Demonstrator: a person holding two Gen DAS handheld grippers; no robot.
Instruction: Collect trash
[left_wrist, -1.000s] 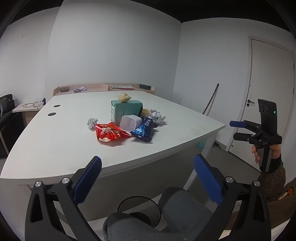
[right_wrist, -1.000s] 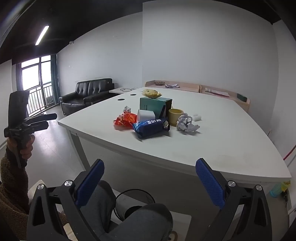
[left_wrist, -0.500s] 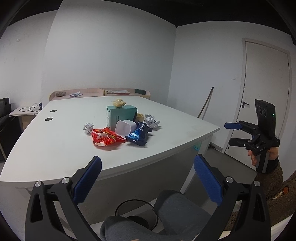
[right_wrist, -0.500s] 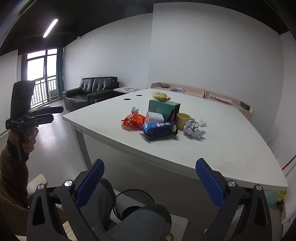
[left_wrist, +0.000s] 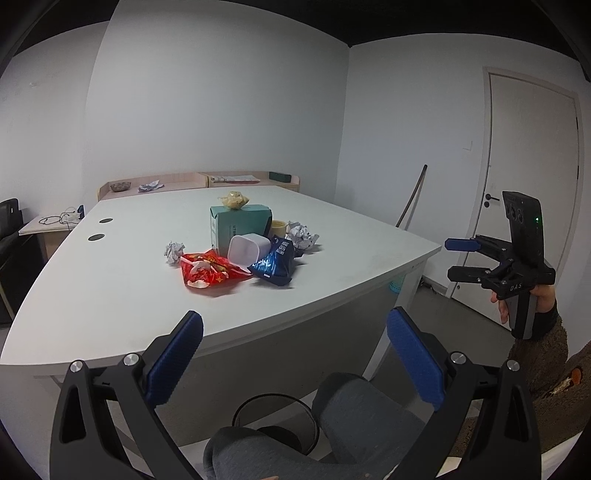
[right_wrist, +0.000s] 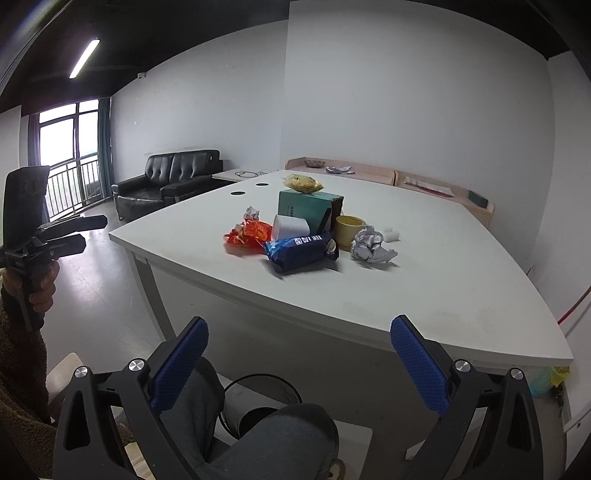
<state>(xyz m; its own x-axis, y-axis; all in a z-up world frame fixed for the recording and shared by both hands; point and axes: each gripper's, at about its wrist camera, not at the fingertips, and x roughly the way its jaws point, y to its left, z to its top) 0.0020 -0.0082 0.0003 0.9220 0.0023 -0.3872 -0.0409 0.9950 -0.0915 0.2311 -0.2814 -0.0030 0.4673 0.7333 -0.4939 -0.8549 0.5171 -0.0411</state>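
Both the left gripper (left_wrist: 293, 354) and the right gripper (right_wrist: 297, 356) hang spread wide and empty, short of the white table (left_wrist: 110, 295). The trash lies mid-table: red wrapper (left_wrist: 208, 271), blue chip bag (left_wrist: 275, 262), 2 crumpled paper balls.

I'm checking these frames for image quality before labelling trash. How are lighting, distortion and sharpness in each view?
Left wrist view: even, dim light; strong fisheye bending of the table edge; black vignette corners; red wrapper reasonably sharp. Right wrist view: window blown out, ceiling light bright, same barrel distortion; blue bag readable, soft shadows under it.
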